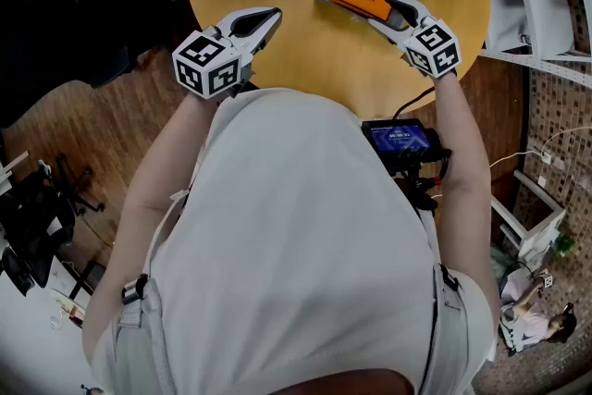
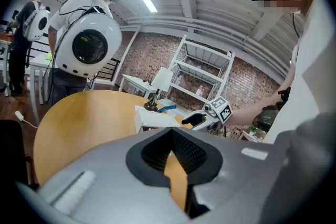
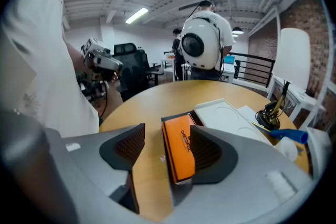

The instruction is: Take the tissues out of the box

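Tissues [image 3: 178, 152]: a light, squashy orange pack, best pinched across its long sides. Right gripper [image 3: 167, 139] stands open astride it, pressing nothing. Left gripper [image 1: 268, 15] is closed and empty.

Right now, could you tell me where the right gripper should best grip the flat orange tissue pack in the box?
Probably across its two long sides near the closer end, coming down from above: the orange tissue pack lies flat, lengthwise to the open right gripper, narrower than its jaw gap.

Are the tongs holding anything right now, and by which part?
Nothing is held. The right tongs stand open by the orange rectangular tissue pack; the left tongs are shut, empty.
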